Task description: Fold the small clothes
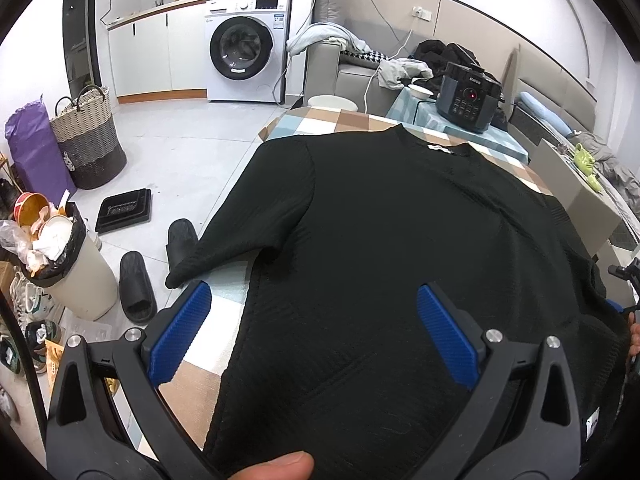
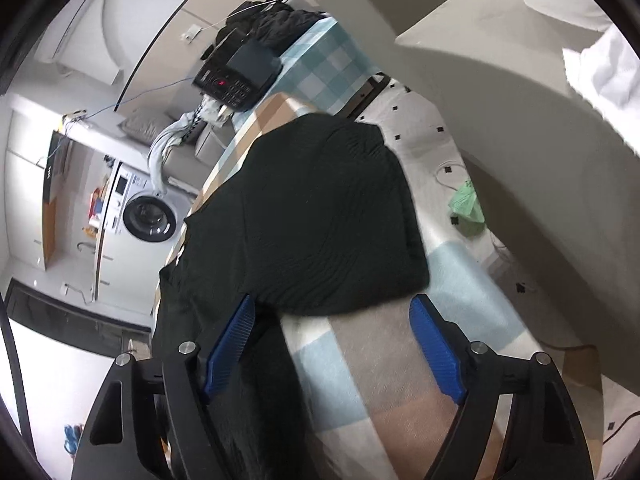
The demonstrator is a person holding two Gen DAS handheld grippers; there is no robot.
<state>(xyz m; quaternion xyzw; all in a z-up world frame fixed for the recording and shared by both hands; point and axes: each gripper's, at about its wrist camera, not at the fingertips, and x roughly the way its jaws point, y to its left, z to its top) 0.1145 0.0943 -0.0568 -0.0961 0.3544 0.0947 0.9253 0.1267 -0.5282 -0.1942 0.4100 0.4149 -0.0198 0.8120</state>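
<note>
A black short-sleeved knit shirt (image 1: 400, 220) lies spread flat on the checked tablecloth (image 1: 224, 344), neck at the far end. Its left sleeve (image 1: 256, 216) reaches the table's left edge. My left gripper (image 1: 316, 320) is open and straddles the shirt's left side edge: one blue pad (image 1: 180, 332) is over the cloth, the other over the body. In the right wrist view the shirt's other sleeve (image 2: 340, 216) lies flat, its hem just ahead of my open right gripper (image 2: 336, 328). Nothing is pinched by either.
A black pressure cooker (image 1: 468, 96) and a bowl stand at the table's far end. A cardboard box (image 1: 580, 200) is to the right. On the floor at left are a full waste bin (image 1: 68, 264), slippers (image 1: 136, 284) and a woven basket (image 1: 88, 136). A thumb (image 1: 276, 468) shows at the bottom.
</note>
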